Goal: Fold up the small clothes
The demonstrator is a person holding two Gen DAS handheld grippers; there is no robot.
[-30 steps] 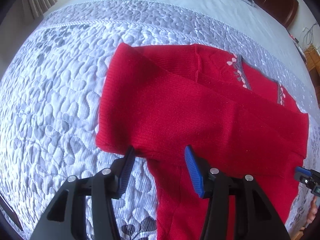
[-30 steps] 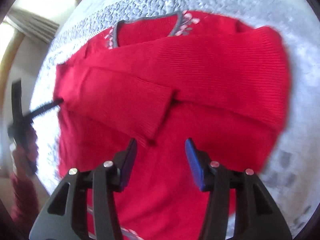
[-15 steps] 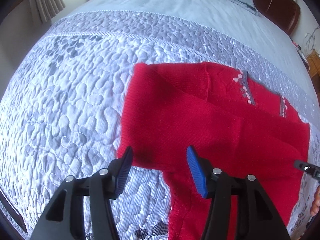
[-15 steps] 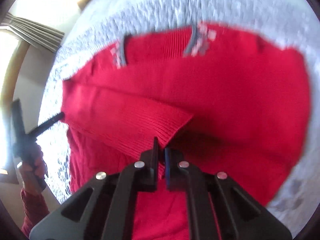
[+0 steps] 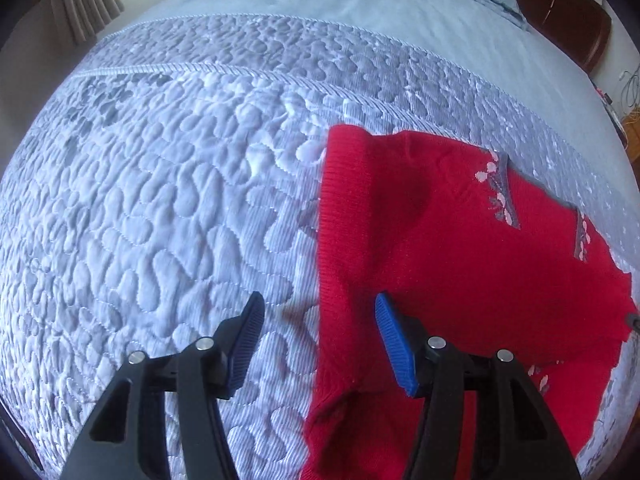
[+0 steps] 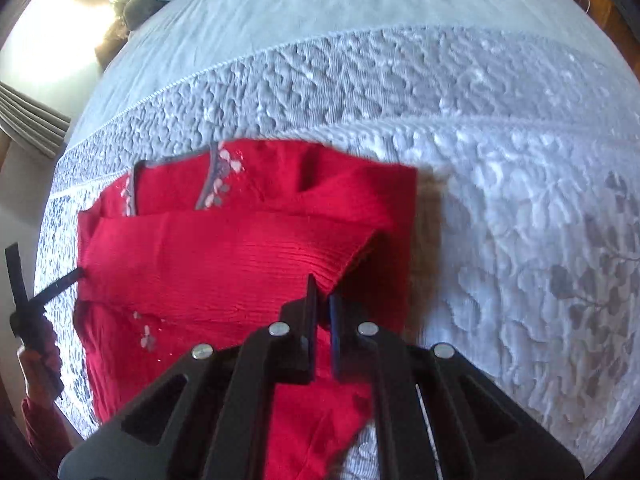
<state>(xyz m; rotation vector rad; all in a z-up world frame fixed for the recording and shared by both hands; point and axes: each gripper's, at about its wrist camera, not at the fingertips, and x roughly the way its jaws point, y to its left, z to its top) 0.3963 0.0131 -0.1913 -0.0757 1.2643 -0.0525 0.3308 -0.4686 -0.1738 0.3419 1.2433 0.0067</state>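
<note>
My right gripper (image 6: pixel 323 300) has its jaws closed on the ribbed cuff of a sleeve (image 6: pixel 320 268) of the red sweater (image 6: pixel 224 272), which lies flat on the quilted bed (image 6: pixel 500 184), neckline toward 12 o'clock. My left gripper (image 5: pixel 316 336) hangs with jaws spread wide, straddling the sweater's folded edge (image 5: pixel 332 240) at its 9 o'clock side, gripping nothing. Recommended procedure: carry the cuff low across the body, keep the sleeve taut and parallel to the hem, and release only when flat.

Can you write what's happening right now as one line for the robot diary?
step: folding sleeve | right gripper: shut on sleeve cuff | left gripper: open, over sweater edge | surface: quilt
</note>
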